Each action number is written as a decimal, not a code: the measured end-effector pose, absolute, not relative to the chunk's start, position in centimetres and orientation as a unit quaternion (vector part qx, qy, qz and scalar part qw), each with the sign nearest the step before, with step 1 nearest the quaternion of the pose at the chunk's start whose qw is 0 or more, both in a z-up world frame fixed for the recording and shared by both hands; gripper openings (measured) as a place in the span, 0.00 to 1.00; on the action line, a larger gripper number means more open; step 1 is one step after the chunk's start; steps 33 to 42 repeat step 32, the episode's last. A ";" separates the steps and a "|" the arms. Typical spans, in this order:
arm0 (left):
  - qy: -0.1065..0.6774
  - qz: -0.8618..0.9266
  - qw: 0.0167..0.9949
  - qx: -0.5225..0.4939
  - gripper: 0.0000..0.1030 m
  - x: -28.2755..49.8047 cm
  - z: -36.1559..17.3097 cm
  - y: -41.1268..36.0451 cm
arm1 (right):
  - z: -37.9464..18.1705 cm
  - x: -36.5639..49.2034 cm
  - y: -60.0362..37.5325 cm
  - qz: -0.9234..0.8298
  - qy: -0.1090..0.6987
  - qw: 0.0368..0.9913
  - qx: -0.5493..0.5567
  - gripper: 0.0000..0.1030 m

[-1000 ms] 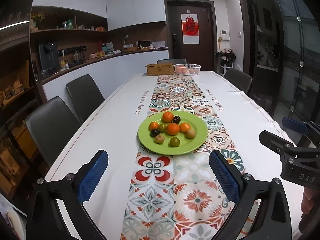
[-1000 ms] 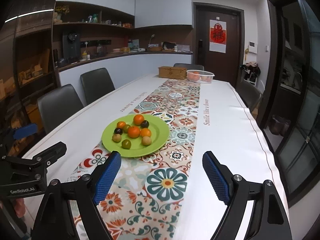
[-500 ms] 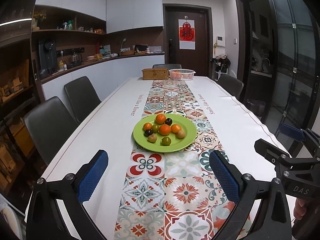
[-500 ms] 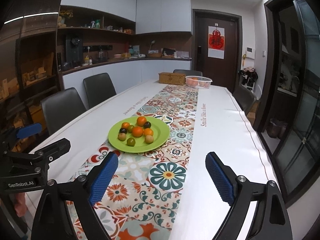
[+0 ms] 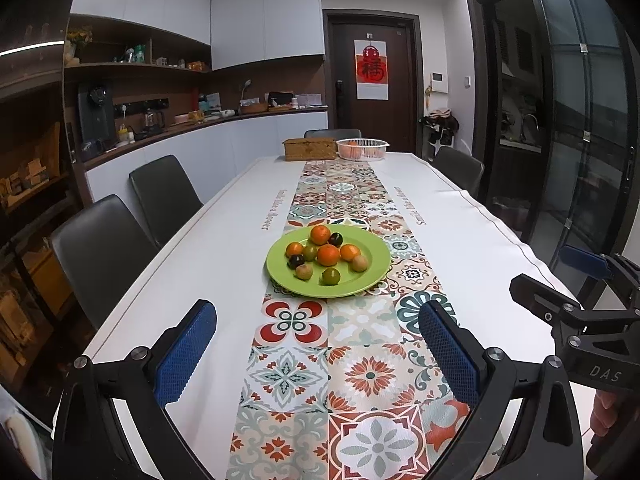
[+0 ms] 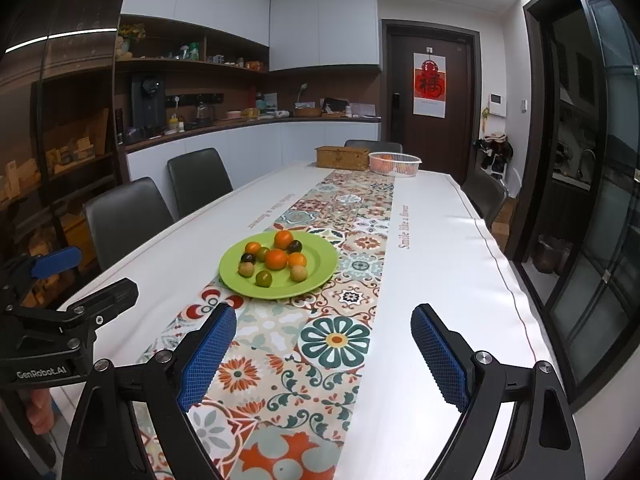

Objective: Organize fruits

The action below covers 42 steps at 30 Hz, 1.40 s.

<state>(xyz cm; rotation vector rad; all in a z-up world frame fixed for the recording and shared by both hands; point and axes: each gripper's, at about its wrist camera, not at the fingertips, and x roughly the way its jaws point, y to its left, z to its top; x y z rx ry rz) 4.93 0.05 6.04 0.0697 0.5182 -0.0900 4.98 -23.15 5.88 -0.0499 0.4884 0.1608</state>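
A long white table (image 5: 224, 248) with a patterned tile-print runner (image 5: 352, 344) carries the round green plate (image 5: 372, 276) of small fruits (image 5: 328, 254) mid-runner. Left gripper (image 5: 316, 354) and right gripper (image 6: 324, 354) hover spread wide, empty. The far white basket (image 5: 362, 148) (contents indistinct) stands beside a wicker box (image 5: 310, 149).

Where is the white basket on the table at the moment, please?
The white basket sits at the table's far end, just right of the wooden box.

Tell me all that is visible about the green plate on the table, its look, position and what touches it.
The green plate is round, lime green, smooth and shallow with a wide flat rim. It lies flat on the patterned table runner, slightly overlapping its left edge, around mid-table. It holds nine small round fruits: four oranges, two dark ones, and three greenish or tan ones. Both grippers are open and well short of it, touching nothing.
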 end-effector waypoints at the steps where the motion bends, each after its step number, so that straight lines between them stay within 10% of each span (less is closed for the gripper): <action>1: 0.256 -0.044 0.965 0.034 1.00 4.9 6.0 0.0 | 5.8 5.0 -23.1 0.080 0.242 0.967 -0.025 0.87; 42: 0.245 -0.034 0.968 0.042 1.00 3.3 5.3 -0.6 | 4.3 3.7 -23.7 0.078 0.248 0.965 -0.023 0.87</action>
